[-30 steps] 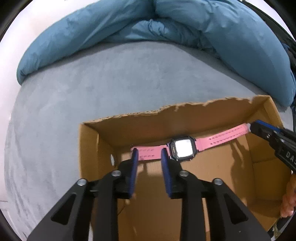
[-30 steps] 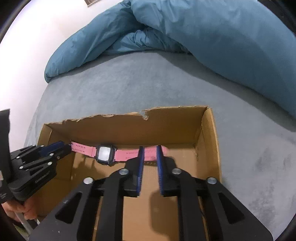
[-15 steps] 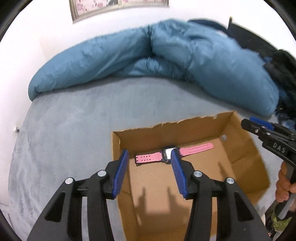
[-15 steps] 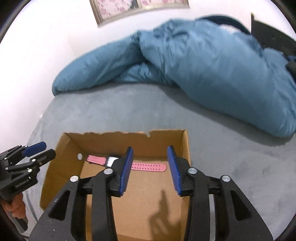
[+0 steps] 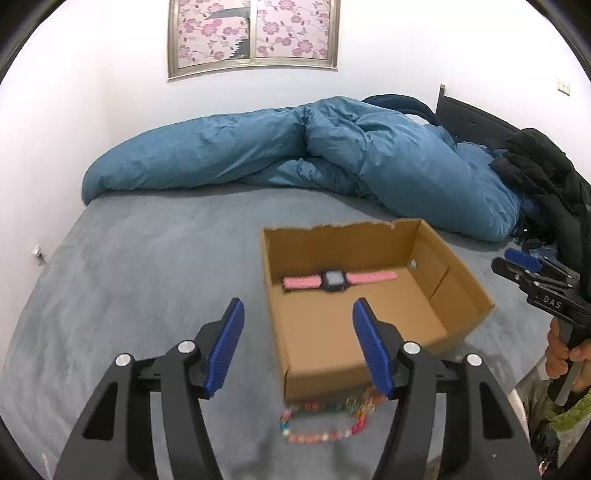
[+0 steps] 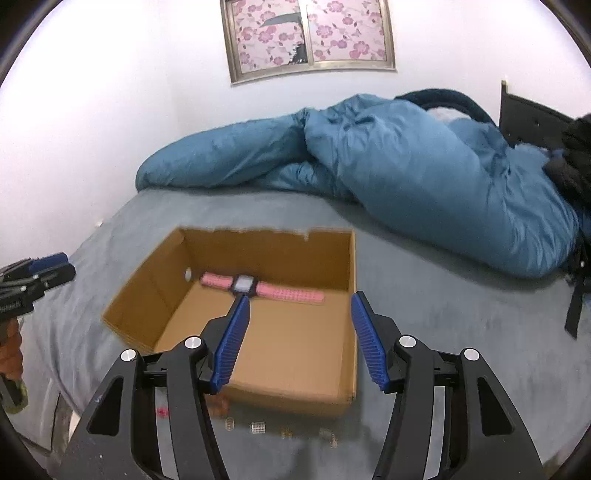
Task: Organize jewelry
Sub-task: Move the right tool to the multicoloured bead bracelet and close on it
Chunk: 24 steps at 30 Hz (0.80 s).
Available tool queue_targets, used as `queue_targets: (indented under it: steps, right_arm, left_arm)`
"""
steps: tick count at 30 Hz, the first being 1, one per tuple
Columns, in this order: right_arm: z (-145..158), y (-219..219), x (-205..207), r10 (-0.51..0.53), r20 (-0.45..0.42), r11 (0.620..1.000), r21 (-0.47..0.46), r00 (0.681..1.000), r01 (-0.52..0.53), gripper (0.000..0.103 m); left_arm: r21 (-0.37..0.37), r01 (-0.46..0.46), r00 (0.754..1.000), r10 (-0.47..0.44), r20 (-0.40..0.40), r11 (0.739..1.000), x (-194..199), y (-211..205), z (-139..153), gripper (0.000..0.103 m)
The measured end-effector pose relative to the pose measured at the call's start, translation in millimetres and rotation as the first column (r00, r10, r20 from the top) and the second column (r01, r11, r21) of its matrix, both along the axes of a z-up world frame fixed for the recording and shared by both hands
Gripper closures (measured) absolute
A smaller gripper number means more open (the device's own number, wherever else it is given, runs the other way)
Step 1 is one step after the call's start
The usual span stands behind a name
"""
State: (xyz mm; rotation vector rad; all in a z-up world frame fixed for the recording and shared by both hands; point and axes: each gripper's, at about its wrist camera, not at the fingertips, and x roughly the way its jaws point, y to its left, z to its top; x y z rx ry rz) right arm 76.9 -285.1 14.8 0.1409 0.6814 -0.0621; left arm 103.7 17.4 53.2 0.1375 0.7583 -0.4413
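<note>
A pink-strapped watch (image 5: 338,280) lies flat at the far side inside an open cardboard box (image 5: 280,332) on the grey bed; it also shows in the right wrist view (image 6: 258,288) inside the box (image 6: 349,266). A multicoloured bead bracelet (image 5: 325,421) lies on the bed just in front of the box. My left gripper (image 5: 297,347) is open and empty, above the box's near left corner. My right gripper (image 6: 299,339) is open and empty, above the box's near part. Several small loose jewelry pieces (image 6: 258,428) lie in front of the box.
A crumpled blue duvet (image 5: 332,155) lies across the back of the bed. Dark clothing (image 5: 546,177) is piled at the right. A window with flower pattern (image 5: 255,33) is on the white wall. The grey bedsheet (image 5: 147,266) stretches left of the box.
Both grippers let go of the watch strap ends, opened wide and pulled back and up out of the box. The watch now lies on the box floor.
</note>
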Motion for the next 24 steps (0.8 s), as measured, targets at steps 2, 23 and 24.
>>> queue_targets:
  steps: [2, 23, 24]
  right_arm:
    - [-8.0, 3.3, -11.5, 0.001, -0.015, 1.000, 0.009, 1.000, -0.001, 0.048]
    - [-84.5, 148.3, -30.8, 0.317, -0.051, 0.948, 0.007, 0.947, -0.318, 0.071]
    - [-89.8, 151.2, -26.4, 0.319, -0.062, 0.948, 0.014, 0.946, -0.319, 0.074]
  left_arm:
    - [-0.001, -0.013, 1.000, 0.013, -0.010, 1.000, -11.5, 11.6, -10.0, 0.043]
    - [0.154, 0.239, 0.971, -0.238, -0.029, 0.959, -44.5, 20.2, -133.8, 0.051]
    - [0.155, 0.249, 0.968, -0.246, -0.038, 0.956, -41.6, 20.1, -137.4, 0.055]
